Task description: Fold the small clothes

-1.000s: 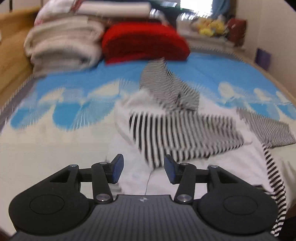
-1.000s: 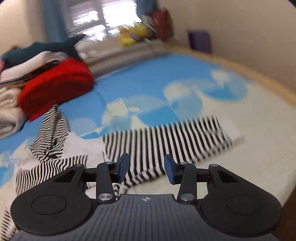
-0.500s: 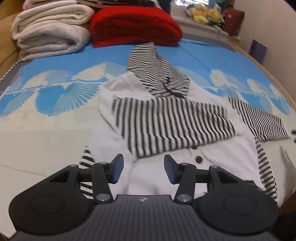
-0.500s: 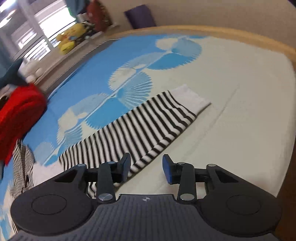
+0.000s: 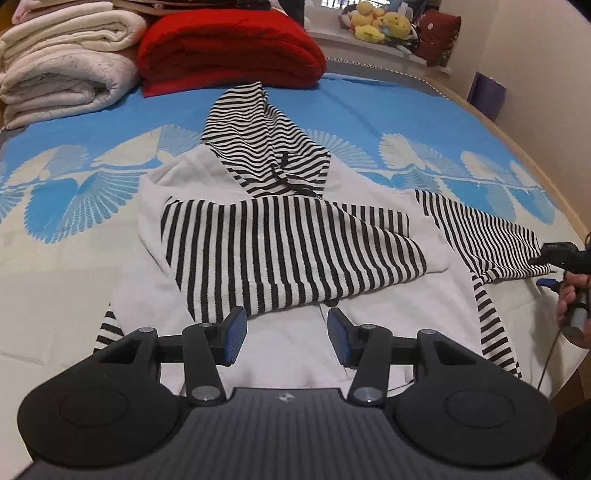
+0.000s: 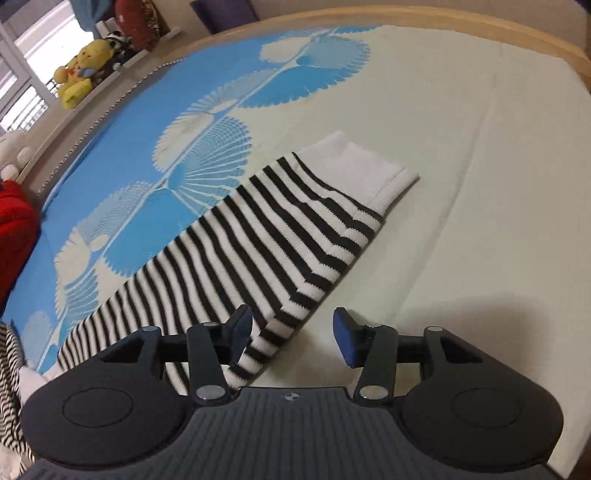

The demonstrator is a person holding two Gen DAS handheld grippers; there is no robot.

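A small white hoodie (image 5: 280, 332) with black-and-white striped hood (image 5: 266, 144) and sleeves lies flat on the bed. One striped sleeve (image 5: 288, 254) is folded across its chest. The other sleeve (image 5: 487, 240) lies stretched out to the right; it also shows in the right wrist view (image 6: 258, 251), ending in a white cuff (image 6: 362, 166). My left gripper (image 5: 282, 336) is open and empty, above the hoodie's lower front. My right gripper (image 6: 291, 336) is open and empty, low over the near edge of the stretched sleeve; it shows at the right edge of the left wrist view (image 5: 554, 254).
The bed cover (image 5: 74, 177) is blue and cream with fan patterns. A red folded blanket (image 5: 229, 48) and cream folded blankets (image 5: 66, 66) are stacked at the head. Plush toys (image 5: 380, 22) sit on the sill. The wooden bed edge (image 6: 443, 22) curves along the right.
My left gripper has pulled back and up, so the whole hoodie now shows. My right gripper has moved right and down along the stretched sleeve toward its cuff. Both stayed open.
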